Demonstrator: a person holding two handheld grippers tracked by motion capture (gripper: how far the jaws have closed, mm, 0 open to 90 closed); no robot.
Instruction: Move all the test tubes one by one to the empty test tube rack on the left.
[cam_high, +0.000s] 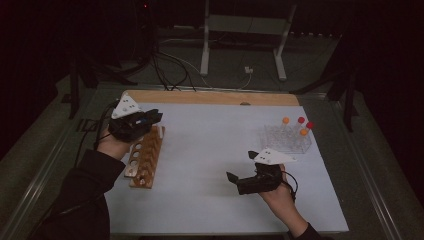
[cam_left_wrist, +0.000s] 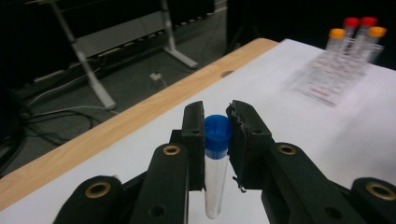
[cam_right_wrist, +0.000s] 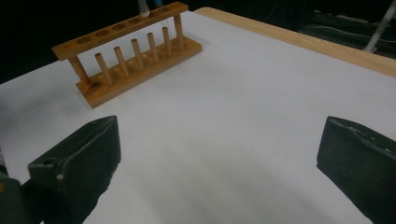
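1. Test tube (cam_left_wrist: 215, 179) with a blue cap (cam_left_wrist: 217, 135) sits clamped upright between the left gripper's (cam_left_wrist: 217, 122) jaws, held over the far end of the wooden rack (cam_high: 145, 157) at the table's left.
2. White sheet (cam_high: 210, 150) covers the table, with a bare wooden edge (cam_high: 210, 97) at the back — beyond it a dark room with cables and a metal stand.
3. Clear rack (cam_high: 288, 139) of orange- and red-capped tubes stands at the far right.
4. Right gripper (cam_high: 242, 167) hovers over bare sheet — jaws spread wide, nothing between them.

White worktop (cam_high: 220, 165), wood strip along far edge; wooden rack (cam_high: 146, 157) centre-left, clear rack (cam_high: 287, 139) with capped tubes right.
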